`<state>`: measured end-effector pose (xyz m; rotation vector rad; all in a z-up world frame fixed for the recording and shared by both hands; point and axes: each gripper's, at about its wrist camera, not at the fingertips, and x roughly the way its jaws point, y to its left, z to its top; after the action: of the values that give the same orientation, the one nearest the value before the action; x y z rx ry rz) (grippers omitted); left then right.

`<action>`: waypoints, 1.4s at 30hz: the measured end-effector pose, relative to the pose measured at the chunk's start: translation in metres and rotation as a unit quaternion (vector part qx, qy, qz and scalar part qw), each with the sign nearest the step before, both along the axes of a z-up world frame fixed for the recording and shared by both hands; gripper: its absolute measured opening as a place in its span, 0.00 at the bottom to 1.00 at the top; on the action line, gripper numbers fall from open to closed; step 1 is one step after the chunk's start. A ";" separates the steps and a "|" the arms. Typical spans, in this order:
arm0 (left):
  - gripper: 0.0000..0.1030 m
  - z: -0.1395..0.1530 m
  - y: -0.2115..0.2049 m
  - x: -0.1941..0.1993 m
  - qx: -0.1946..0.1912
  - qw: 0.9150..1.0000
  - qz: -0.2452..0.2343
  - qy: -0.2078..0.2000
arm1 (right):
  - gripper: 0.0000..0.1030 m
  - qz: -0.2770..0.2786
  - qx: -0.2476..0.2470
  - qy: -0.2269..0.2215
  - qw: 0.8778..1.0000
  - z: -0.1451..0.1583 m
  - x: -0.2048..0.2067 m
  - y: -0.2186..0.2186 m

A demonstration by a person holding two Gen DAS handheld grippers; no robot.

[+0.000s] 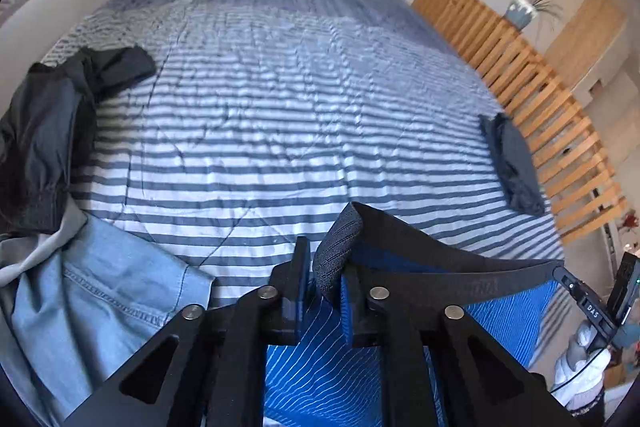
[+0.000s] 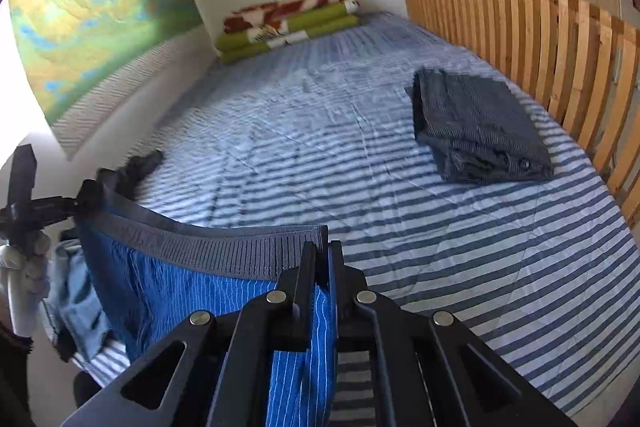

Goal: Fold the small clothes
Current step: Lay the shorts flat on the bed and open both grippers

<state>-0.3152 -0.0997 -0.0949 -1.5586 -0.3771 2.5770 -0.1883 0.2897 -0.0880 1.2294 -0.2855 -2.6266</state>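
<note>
Here we see the left hand-held gripper (image 1: 326,283) clamped on one end of the grey waistband of the blue striped shorts (image 2: 192,291), and the right hand-held gripper (image 2: 320,267) clamped on the other end, so the garment hangs stretched between them above the striped bed (image 2: 440,227). A folded dark garment (image 2: 478,125) lies near the wooden slats (image 2: 560,39).

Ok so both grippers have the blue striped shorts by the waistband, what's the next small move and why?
Probably lower the blue pinstriped shorts flat onto the bare striped bedspread ahead. Both the left gripper and right gripper pinch the grey waistband, stretched in the air, so the shorts likely need laying down before any fold.
</note>
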 end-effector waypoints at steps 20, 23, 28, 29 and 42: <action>0.47 -0.093 -0.004 -0.038 -0.021 0.999 -0.013 -0.045 | 0.47 -0.016 0.006 -0.160 0.987 -0.107 -0.065 0.010; 0.47 -0.070 0.022 -0.012 -0.024 0.998 -0.053 -0.024 | 0.25 -0.030 0.038 -0.159 0.986 -0.107 -0.064 0.011; 0.49 -0.049 0.098 0.044 -0.004 0.989 -0.149 -0.014 | 0.24 -0.059 0.014 -0.158 0.986 -0.094 -0.054 0.033; 0.50 -0.051 0.116 0.055 0.005 0.985 -0.170 -0.018 | 0.25 -0.057 0.002 -0.156 0.986 -0.089 -0.049 0.037; 0.52 -0.105 0.339 0.141 0.011 0.939 -0.338 -0.063 | 0.30 -0.063 -0.060 -0.140 0.986 -0.042 0.034 0.096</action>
<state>-0.1745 0.2390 -0.2001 -1.5027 0.1152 1.9428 -0.1548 0.3861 -0.1298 1.5853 -0.5787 -2.4901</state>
